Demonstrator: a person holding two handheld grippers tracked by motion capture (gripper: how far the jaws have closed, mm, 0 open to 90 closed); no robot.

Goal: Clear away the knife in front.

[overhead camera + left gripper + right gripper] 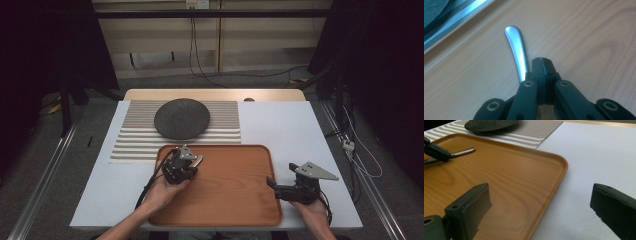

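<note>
The left gripper (pixel 186 163) sits over the far-left corner of the rectangular wooden tray (pixel 235 200), jaws pressed together beside a curved silver metal utensil handle (pixel 517 51); whether the handle is actually clamped cannot be told. The right gripper (pixel 282 181) hovers at the tray's right edge, jaws spread wide and empty. A round dark textured plate (pixel 181 118) rests on the striped placemat (pixel 222 125) beyond. Judgement: confirm the handle is seated between the pads before lifting

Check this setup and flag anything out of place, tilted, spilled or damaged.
Nothing stands out. The dark plate sits flat on the striped mat, the wooden tray lies square and unspilled, and the metal handle beside the left tongs looks undamaged. The right tongs are open, straddling the tray's edge.
</note>
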